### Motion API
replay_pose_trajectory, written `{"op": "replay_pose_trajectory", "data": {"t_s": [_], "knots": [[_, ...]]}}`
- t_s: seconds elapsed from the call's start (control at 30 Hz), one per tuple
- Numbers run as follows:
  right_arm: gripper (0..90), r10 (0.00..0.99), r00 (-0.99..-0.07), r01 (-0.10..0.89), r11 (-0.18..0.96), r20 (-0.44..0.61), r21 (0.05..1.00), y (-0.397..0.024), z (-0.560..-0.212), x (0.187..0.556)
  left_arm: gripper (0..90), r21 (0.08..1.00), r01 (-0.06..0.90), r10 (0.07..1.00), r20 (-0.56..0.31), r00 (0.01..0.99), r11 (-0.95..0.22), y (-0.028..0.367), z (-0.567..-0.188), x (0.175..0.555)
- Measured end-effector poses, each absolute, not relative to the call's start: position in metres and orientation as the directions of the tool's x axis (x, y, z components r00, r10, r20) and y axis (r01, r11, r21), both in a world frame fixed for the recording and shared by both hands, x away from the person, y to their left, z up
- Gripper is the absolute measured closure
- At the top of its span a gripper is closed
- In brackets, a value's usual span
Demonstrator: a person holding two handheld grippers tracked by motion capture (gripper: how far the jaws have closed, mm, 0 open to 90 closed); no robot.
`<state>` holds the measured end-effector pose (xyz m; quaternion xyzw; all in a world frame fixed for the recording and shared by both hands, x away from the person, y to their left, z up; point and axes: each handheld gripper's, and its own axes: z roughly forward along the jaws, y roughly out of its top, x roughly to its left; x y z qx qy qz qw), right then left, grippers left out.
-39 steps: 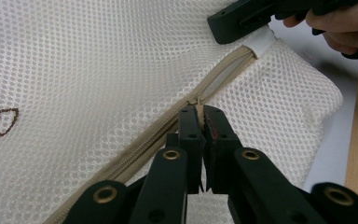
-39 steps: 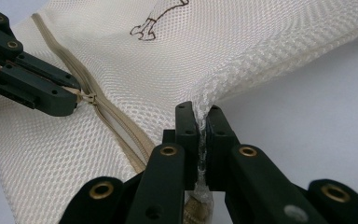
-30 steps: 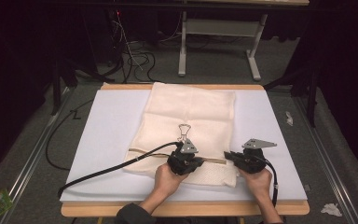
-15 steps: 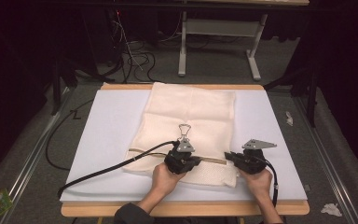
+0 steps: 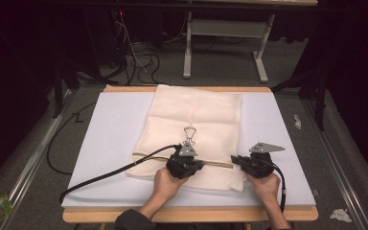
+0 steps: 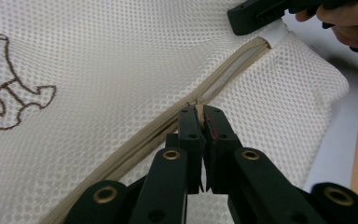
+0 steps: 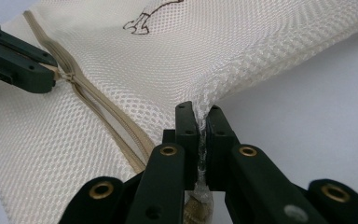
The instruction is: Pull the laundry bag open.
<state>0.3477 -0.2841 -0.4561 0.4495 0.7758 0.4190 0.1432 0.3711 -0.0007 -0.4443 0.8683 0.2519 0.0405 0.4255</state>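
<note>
A cream mesh bag (image 5: pixel 196 115) lies flat on the white table pad (image 5: pixel 110 139), with a brown stitched figure (image 5: pixel 189 133) on it and a beige zipper (image 6: pixel 235 67) running across its near part. My left gripper (image 6: pixel 201 113) is shut on the zipper's pull, mid-way along the zipper (image 5: pixel 218 164). The right gripper (image 7: pixel 198 113) is shut on the bag's mesh edge (image 7: pixel 223 88) at the zipper's right end and lifts it slightly. In the high view the left gripper (image 5: pixel 200 164) points right toward the right gripper (image 5: pixel 235 159). Between them the zipper (image 7: pixel 98 109) looks parted.
A black cable (image 5: pixel 110 171) trails left from the left gripper across the pad. The wooden table edge (image 5: pixel 191 215) runs along the front. Bits of crumpled paper (image 5: pixel 340 214) lie on the floor at right, and a table frame (image 5: pixel 223 48) stands behind.
The left gripper has slid slightly to the left along the zipper with the pull. The right gripper has kept still.
</note>
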Motion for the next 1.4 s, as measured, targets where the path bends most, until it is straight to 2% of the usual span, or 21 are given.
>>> {"op": "replay_pose_trajectory", "data": {"t_s": [1.4], "knots": [[87.8,0.823,-0.549,0.579,0.246,0.148,0.777,-0.286,-0.455,0.351,86.7,0.783,0.408,0.528,-0.122,0.841,-0.47,0.043,-0.434,0.369]]}}
